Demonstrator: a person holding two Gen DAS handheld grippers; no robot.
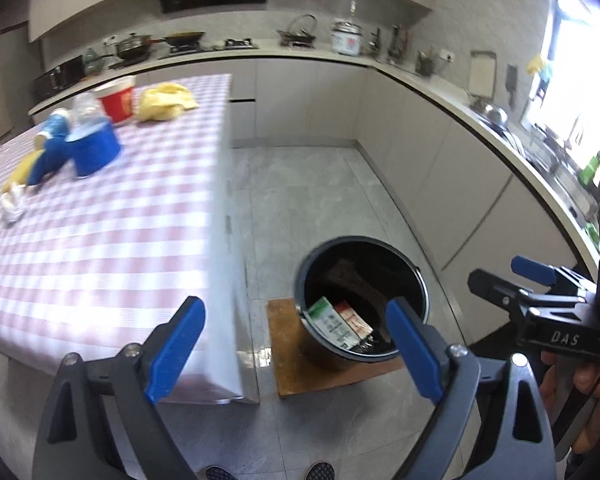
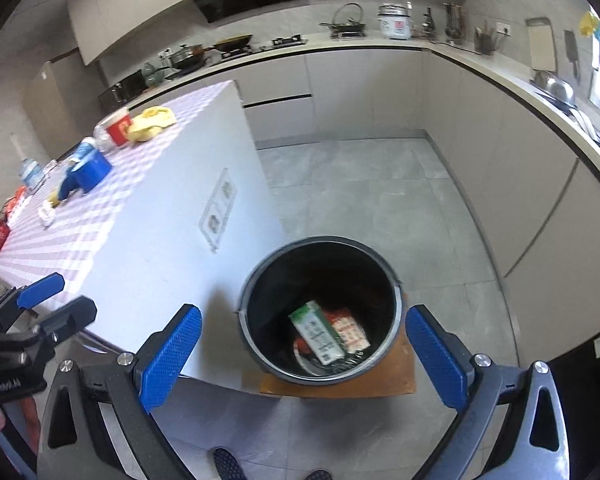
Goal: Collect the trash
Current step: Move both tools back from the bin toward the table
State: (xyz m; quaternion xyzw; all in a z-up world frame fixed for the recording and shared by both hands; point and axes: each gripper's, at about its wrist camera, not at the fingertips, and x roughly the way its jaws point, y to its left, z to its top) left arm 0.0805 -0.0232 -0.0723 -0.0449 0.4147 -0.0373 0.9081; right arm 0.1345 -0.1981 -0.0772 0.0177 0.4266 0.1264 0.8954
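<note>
A dark round trash bin (image 1: 418, 276) (image 2: 396, 280) stands on a brown board (image 1: 288, 368) on the floor beside the table. Inside it lie a green-and-white carton (image 1: 330, 322) (image 2: 316, 330) and a red-and-white carton (image 1: 354, 318) (image 2: 350, 328). My left gripper (image 1: 296, 354) hangs open and empty above the floor, left of the bin. My right gripper (image 2: 304, 354) is open and empty over the bin's near rim. On the checked table (image 1: 100, 240) lie a blue cup (image 1: 94, 152) (image 2: 90, 172), a red cup (image 1: 116, 100) (image 2: 118, 128), a yellow cloth (image 1: 166, 100) (image 2: 152, 122) and a white crumpled scrap (image 1: 12, 206) (image 2: 46, 214).
Kitchen counters (image 1: 440, 84) with pots, a rice cooker (image 1: 346, 38) and utensils run along the back and right walls. The other gripper shows at each view's edge: the right one (image 1: 540, 292) and the left one (image 2: 32, 312). Shoe tips (image 1: 320, 472) show at the bottom. Grey tiled floor (image 2: 360, 184) lies behind the bin.
</note>
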